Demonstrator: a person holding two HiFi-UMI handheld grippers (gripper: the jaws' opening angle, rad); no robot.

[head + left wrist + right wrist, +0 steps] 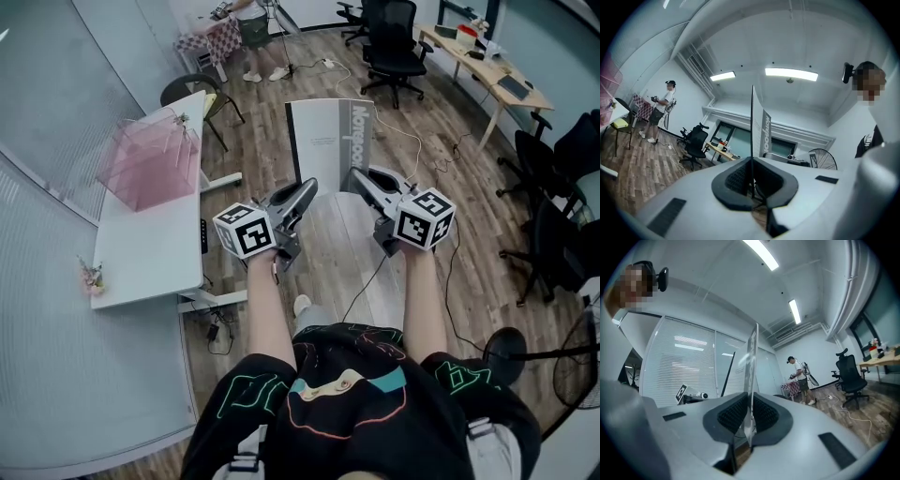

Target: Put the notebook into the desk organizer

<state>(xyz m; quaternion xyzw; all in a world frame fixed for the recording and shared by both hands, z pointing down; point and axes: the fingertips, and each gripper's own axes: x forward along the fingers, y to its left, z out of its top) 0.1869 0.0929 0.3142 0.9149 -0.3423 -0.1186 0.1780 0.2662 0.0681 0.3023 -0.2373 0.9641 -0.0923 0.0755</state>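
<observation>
Jaws nearly together: left gripper (pixel 306 190) and right gripper (pixel 361 178) pinch near edge of thin grey-white notebook (pixel 328 141), held over wood floor (pixel 431 122); pink clear plastic desk organizer (pixel 150 161) far-left on white bench (pixel 141 258).

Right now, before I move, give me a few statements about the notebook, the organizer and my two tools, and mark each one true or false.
1. The left tool and the right tool each clamp an edge of the notebook. True.
2. The pink desk organizer stands on the white desk at the person's left. True.
3. The notebook is already inside the desk organizer. False: it is held in the air above the wooden floor, apart from the organizer.
4. The left tool is open and empty. False: its jaws are shut on the notebook's edge.
5. Nobody else is in the room. False: another person stands at the far end.
</observation>
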